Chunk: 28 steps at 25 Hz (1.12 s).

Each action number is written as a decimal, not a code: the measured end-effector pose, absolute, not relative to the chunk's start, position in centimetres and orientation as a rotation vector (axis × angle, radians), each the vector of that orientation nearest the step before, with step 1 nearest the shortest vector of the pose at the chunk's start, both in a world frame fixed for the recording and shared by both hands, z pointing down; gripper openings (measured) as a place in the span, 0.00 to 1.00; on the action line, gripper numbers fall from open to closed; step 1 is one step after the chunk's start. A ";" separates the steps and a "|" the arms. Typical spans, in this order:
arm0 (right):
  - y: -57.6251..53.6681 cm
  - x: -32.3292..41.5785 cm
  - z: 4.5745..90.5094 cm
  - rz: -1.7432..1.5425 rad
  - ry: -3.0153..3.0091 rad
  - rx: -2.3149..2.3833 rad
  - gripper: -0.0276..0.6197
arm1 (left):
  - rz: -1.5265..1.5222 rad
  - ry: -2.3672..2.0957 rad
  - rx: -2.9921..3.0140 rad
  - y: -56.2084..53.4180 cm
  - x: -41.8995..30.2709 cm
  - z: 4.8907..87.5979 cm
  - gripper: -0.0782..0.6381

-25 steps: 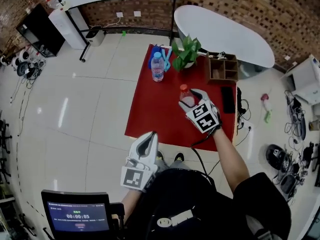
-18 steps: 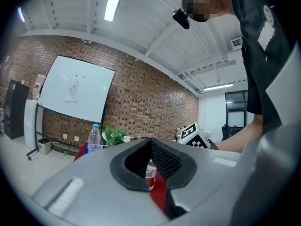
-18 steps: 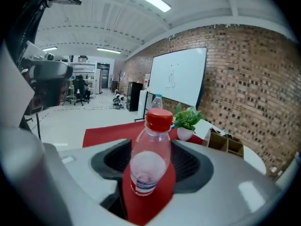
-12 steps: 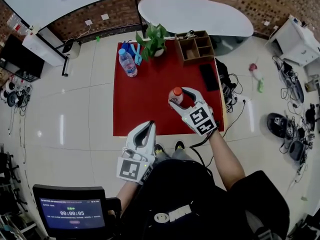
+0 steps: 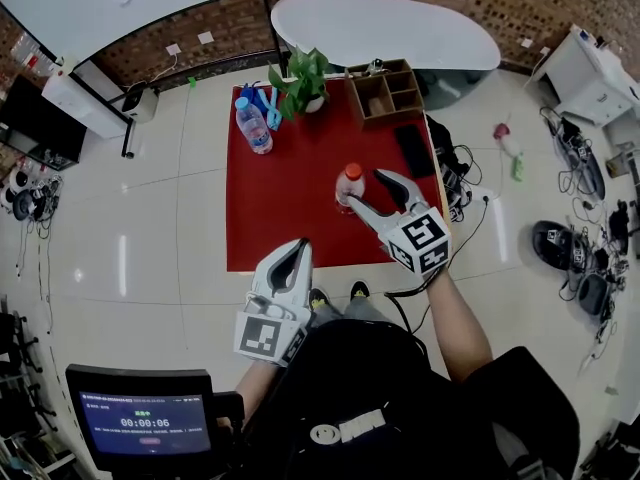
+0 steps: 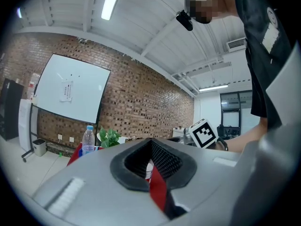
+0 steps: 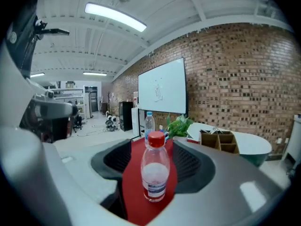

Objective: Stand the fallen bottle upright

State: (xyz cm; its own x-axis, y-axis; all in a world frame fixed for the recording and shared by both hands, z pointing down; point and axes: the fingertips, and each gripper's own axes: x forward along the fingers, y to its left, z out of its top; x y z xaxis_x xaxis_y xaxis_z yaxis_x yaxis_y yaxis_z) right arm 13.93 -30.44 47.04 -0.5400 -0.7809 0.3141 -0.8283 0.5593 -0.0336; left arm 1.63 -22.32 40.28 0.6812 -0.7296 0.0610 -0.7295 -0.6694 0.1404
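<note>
Red-capped bottle (image 5: 348,184) upright inside open right hand-held gripper (image 5: 367,189), left hand-held gripper (image 5: 297,249) closed, plant (image 5: 305,74), blue-capped bottle (image 5: 254,128) beyond

The right gripper (image 5: 368,190) is held out ahead of the body on an outstretched right forearm (image 5: 455,313), with its marker cube (image 5: 420,243) turned upward. Its fingers (image 7: 190,166) are spread well apart, and nothing is pressed by either one. The left gripper (image 5: 297,250) is held low and close to the torso, pointed forward, with its own marker cube (image 5: 265,336) facing up. Its fingers (image 6: 167,160) are closed together at the tips, with nothing clamped between them.
</note>
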 end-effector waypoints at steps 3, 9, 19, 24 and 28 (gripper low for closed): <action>-27.2 14.3 43.6 0.336 -2.638 1.442 0.35 | -0.023 -1.181 2.739 -22.1 1.6 40.1 0.11; -20.2 11.1 45.9 0.529 -2.631 1.419 0.05 | -0.047 -1.103 2.743 -21.2 1.7 40.6 0.11; -15.9 6.6 46.2 0.517 -2.688 1.253 0.05 | -0.036 -1.072 2.747 -17.8 1.2 41.2 0.11; -11.0 6.5 45.4 0.475 -2.746 1.154 0.05 | -0.013 -1.122 2.754 -12.8 2.6 40.7 0.11; -6.5 8.0 45.4 0.521 -2.774 1.129 0.05 | 0.005 -1.148 2.753 -8.3 4.9 40.5 0.11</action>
State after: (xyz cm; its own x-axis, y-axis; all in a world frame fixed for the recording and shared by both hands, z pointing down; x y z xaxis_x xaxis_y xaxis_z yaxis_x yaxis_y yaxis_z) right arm 7.97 -6.50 45.39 -0.7198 -0.6587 0.2193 -0.6933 0.6662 -0.2747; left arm 4.89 -8.28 40.46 0.7057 -0.7056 0.0640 -0.7062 -0.6930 0.1450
